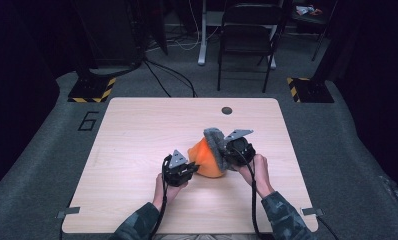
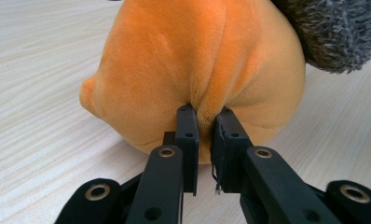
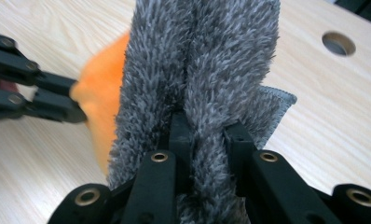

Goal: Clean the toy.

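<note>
A person stands at the near edge of a pale wooden table (image 1: 137,130), a gripper in each hand, and both are busy with a soft orange cushion (image 1: 207,159) lying a little right of the table's middle. The left gripper (image 1: 187,169) has its jaws pinched on a fold of the orange plush at the cushion's near left side, the fabric puckered between them. The right gripper (image 1: 232,150) is clamped on a ridge of shaggy grey cloth (image 1: 215,137) that stands up along the cushion's right edge; whether that grey pile is sewn to the cushion or merely draped on it, I cannot tell. A round hole (image 1: 227,110) sits in the table farther back.
</note>
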Demonstrator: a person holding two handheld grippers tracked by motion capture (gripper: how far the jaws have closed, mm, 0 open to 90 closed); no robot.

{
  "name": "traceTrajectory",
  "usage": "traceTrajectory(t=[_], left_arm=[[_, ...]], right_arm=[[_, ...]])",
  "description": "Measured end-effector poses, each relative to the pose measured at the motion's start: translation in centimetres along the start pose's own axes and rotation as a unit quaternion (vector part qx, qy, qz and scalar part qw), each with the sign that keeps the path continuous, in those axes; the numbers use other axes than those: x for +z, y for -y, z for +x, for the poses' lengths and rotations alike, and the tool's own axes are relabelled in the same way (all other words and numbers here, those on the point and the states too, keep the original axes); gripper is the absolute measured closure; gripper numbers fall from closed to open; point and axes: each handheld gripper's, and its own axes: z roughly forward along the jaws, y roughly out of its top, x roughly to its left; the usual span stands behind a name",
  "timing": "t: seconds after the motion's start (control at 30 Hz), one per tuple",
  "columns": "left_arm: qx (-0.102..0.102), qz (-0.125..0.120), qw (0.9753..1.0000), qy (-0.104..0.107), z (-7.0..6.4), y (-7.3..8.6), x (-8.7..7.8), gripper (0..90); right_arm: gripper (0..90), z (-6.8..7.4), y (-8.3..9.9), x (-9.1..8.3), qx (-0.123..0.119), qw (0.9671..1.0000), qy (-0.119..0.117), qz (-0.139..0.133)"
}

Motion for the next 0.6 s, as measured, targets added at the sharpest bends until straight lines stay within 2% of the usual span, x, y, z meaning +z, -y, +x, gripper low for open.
traceTrajectory(t=[0.1, 0.17, 0.2, 0.3, 0.37, 0.5, 0.53, 0.6], left_arm=[[0.0, 0.001, 1.0, 0.001, 0.1, 0.0, 0.0, 81.6], [-0.001, 0.001, 1.0, 0.001, 0.1, 0.0, 0.0, 81.5], [0.007, 0.004, 1.0, -0.001, 0.1, -0.1, 0.0, 81.6], [0.006, 0.004, 1.0, 0.0, 0.1, -0.1, 0.0, 81.5], [0.004, 0.004, 1.0, 0.0, 0.1, -0.1, 0.0, 81.6], [0.0, 0.001, 1.0, 0.001, 0.2, -0.1, 0.1, 81.5], [0.007, 0.003, 1.0, 0.0, 0.3, -0.1, 0.1, 81.6], [0.006, 0.003, 1.0, 0.002, 0.3, -0.2, 0.1, 81.6]], right_arm=[[77.4, -0.6, 0.4, 0.2, 0.022, 0.9997, -0.007, 0.011], [77.4, -0.7, 0.6, 0.4, 0.026, 0.9995, -0.006, 0.017], [77.4, -0.9, 0.7, 0.4, 0.021, 0.9996, -0.004, 0.019], [77.4, -1.4, 1.1, 0.7, 0.033, 0.9991, -0.003, 0.028], [77.4, -1.8, 1.5, 1.0, 0.031, 0.9988, -0.001, 0.037], [77.4, -2.5, 2.0, 1.7, 0.048, 0.9973, -0.002, 0.056], [77.4, -2.6, 2.2, 1.9, 0.051, 0.9971, -0.001, 0.056], [77.4, -2.8, 2.6, 2.3, 0.054, 0.9965, 0.0, 0.064]])
